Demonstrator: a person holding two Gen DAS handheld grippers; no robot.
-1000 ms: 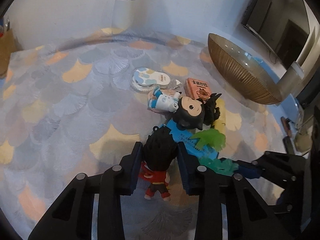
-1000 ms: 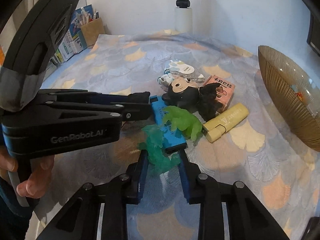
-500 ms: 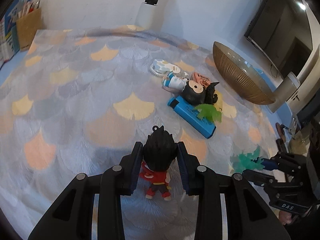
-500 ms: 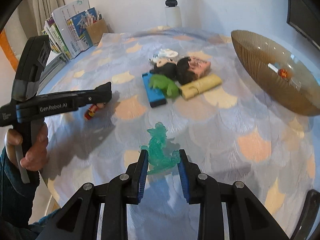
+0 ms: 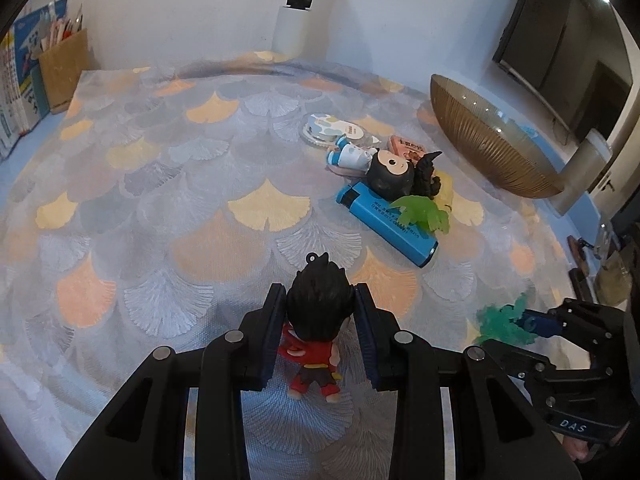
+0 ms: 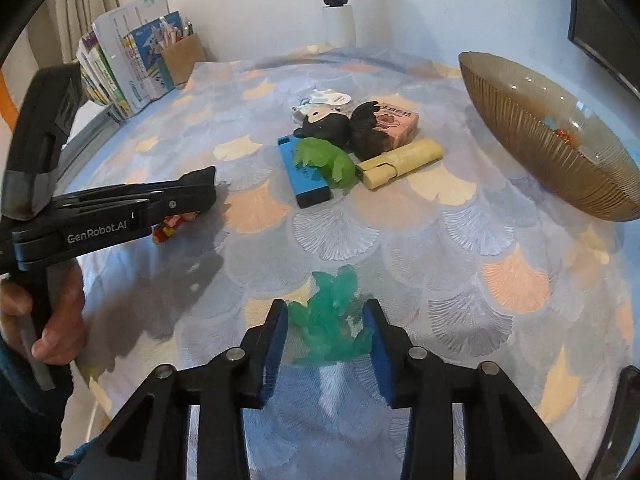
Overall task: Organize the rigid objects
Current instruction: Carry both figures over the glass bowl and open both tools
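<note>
Left wrist view puts our left gripper (image 5: 320,336) low in the picture, its two pads pinching the black-haired head of a small figurine (image 5: 314,332) in a red outfit, whose feet hang toward us above the patterned tablecloth (image 5: 160,200). Our right gripper (image 6: 325,334) is narrowed the same way, its blue pads pressed against the sides of a translucent teal dinosaur (image 6: 330,320). Both toys look to be held clear of the cloth, near its front edge and well apart from the pile — a blue lighter (image 6: 304,172), a green dinosaur (image 6: 326,160) lying across it, a black-headed doll (image 6: 326,128), a pink box (image 6: 394,122) and a yellow highlighter (image 6: 400,160) — all crowded together further back. The ribbed brown bowl (image 6: 532,152) stands off to the right, with a few small items already in it, so we judge it the likely place for both toys. To carry them well, we should keep steady pressure on the pads, since the round head and the dinosaur's uneven body could twist or slip. We should bring one gripper over the rim at a time, lower it inside, and only then spread the pads.
</note>
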